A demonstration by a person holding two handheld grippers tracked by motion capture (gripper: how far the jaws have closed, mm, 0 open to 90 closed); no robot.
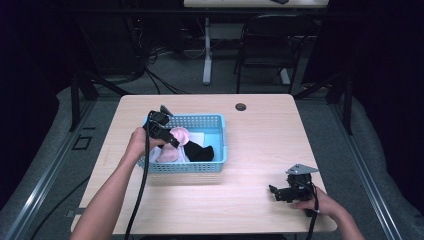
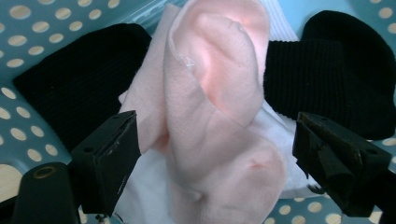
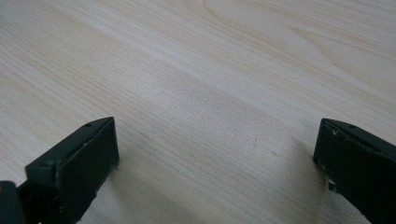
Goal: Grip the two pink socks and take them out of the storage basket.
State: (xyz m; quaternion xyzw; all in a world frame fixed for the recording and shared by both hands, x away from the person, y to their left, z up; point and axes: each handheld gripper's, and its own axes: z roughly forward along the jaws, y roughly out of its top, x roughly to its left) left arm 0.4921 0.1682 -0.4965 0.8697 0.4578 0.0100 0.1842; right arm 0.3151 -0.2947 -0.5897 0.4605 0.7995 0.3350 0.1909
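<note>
Right gripper (image 1: pixel 274 191) at five o'clock on the pale wooden table (image 1: pixel 260 140), held by the right hand (image 1: pixel 320 204); jaws spread wide over bare wood, nothing between them. Left gripper (image 2: pixel 212 149) at ten o'clock, lowered into the light blue perforated plastic basket (image 1: pixel 200 121); jaws released, flanking a soft pink knitted sock (image 2: pixel 219 116) without clamping it. Under the sock, white cloth (image 2: pixel 280 168). Black ribbed socks (image 2: pixel 327 79) to either side, farther in the basket. Beyond the table at twelve o'clock, a black chair (image 1: pixel 270 40).
</note>
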